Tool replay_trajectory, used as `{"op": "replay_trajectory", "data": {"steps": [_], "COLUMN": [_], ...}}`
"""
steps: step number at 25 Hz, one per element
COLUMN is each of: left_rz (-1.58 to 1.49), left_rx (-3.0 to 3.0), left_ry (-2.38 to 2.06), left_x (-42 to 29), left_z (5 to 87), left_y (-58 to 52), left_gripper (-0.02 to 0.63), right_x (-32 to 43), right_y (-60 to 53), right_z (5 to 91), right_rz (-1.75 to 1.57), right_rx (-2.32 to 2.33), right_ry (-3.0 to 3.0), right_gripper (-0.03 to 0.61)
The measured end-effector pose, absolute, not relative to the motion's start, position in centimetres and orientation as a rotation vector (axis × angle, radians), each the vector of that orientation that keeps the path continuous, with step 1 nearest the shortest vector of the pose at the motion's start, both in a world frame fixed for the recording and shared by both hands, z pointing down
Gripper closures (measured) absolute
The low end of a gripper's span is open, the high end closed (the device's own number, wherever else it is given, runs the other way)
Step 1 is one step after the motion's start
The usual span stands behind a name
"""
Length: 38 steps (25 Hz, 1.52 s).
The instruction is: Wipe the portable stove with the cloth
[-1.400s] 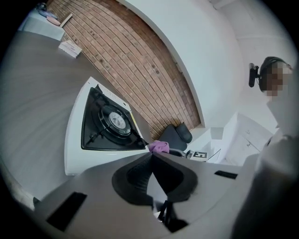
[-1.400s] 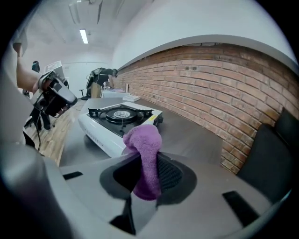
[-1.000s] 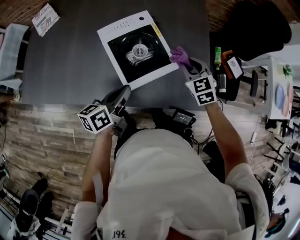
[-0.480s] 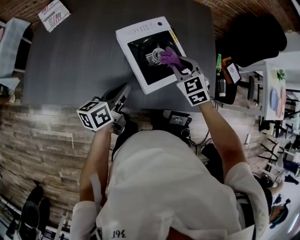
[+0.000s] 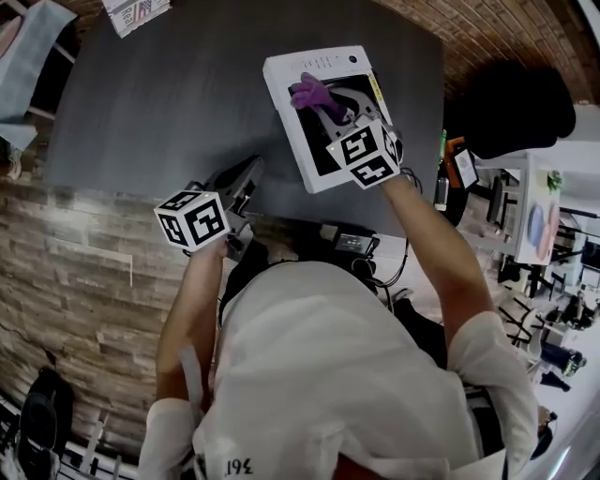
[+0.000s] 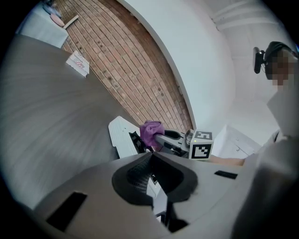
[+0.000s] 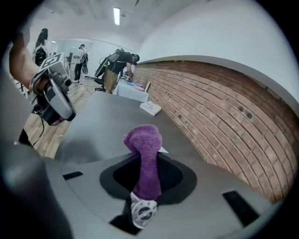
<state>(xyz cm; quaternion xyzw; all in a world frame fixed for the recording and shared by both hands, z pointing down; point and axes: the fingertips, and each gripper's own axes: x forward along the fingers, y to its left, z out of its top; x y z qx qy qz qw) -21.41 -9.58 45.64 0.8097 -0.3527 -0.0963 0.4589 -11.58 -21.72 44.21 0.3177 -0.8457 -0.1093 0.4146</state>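
Observation:
A white portable stove (image 5: 296, 141) with a black burner well sits on the dark grey table (image 5: 159, 103), near its far right. My right gripper (image 5: 328, 103) is over the stove's top, shut on a purple cloth (image 5: 308, 92) that bunches out past its tips above the burner well. In the right gripper view the cloth (image 7: 145, 149) stands up between the shut jaws. My left gripper (image 5: 250, 171) hovers at the table's near edge, left of the stove, shut and holding nothing. From the left gripper view I see the stove (image 6: 119, 137) and cloth (image 6: 150, 132) ahead.
A printed packet (image 5: 136, 13) lies at the table's far left corner. A green bottle (image 5: 441, 159) and small items stand on a side surface right of the table. A brick wall (image 7: 224, 116) runs behind the table. People stand in the distance (image 7: 117, 65).
My right gripper carried the cloth from the stove's right edge onto the burner area, then toward its far side. The left gripper stayed near the table's front edge.

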Motion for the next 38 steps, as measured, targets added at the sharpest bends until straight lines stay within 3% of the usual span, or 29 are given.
{"op": "replay_trajectory", "data": {"steps": [8,11,19,38], "left_rz": [-0.274,-0.277,-0.318,-0.310], "left_rx": [1.966,1.957,1.913,1.865], "left_ry": [-0.918,-0.925,-0.954,-0.952], "left_x": [-23.5,-24.0,-25.8,-25.8], "left_z": [46.0,46.3,47.1,48.0], "left_y": [-9.5,-8.9,-7.4,-7.3], "left_gripper": [0.603,0.546,0.543,0.543], "right_x": [-20.6,-22.7,-27.2,-24.4], "right_y": [-25.6,-26.9,-30.6,-29.4], "right_z": [45.7,47.4,49.7,55.9], "right_rz": [-0.511,-0.549,-0.606,-0.700], "right_rx": [0.537,0.438,0.308,0.110], "right_ry": [-2.036,-1.971,-1.837,-1.546], "right_gripper": [0.482,0.482,0.482,0.482]}}
